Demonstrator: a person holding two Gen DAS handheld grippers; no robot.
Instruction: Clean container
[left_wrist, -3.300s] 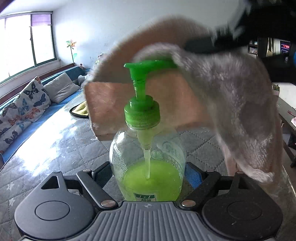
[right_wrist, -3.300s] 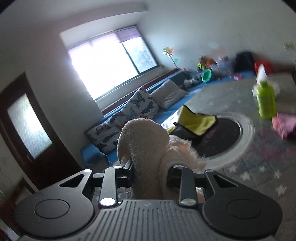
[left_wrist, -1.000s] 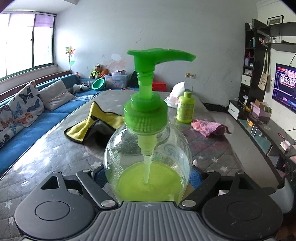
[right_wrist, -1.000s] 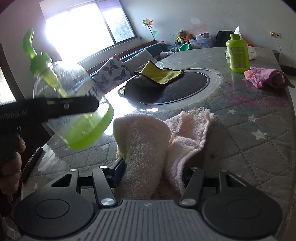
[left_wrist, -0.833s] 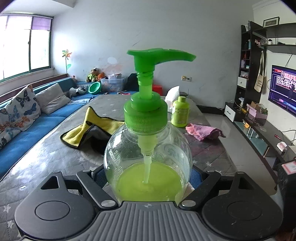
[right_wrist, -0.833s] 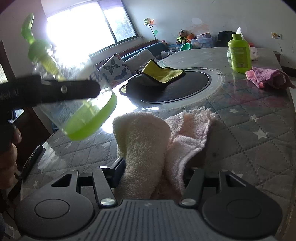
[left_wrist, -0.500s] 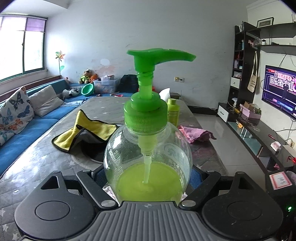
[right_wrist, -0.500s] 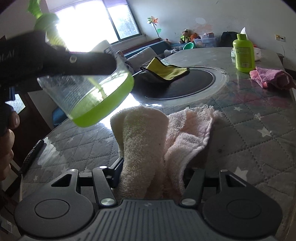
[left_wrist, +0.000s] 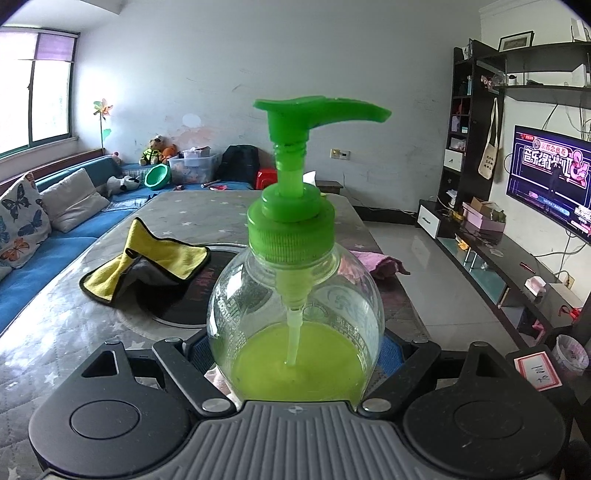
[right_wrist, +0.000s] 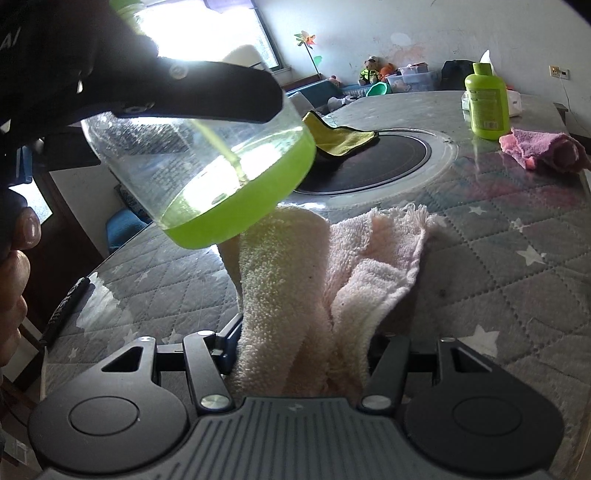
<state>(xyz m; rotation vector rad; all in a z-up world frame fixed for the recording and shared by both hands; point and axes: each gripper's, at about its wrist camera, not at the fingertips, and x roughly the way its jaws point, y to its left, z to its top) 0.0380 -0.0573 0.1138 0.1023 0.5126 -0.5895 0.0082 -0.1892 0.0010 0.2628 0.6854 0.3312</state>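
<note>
Soap bottle is the anchor for everything, so I'll go left to right from it. It's a clear round pump dispenser with a green pump head and green liquid filling the bottom part, and the left gripper is clamped on its lower body, one finger pressed against each side. In the right wrist view the same soap bottle hangs tilted in the air above the table, and a black finger of the left gripper crosses its side.

Left of the bottle and further back on the table, a yellow cloth lies draped over the edge of a dark round plate set into the tabletop. Just below the bottle's base in the right wrist view is a pale pink towel, bunched up and pinched between the jaws of the right gripper, its loose end spreading onto the quilted table cover. Can't tell if the towel actually touches the bottle.

Right of the bottle and well back, a small green bottle stands upright, with a pink rag crumpled just beside it.
</note>
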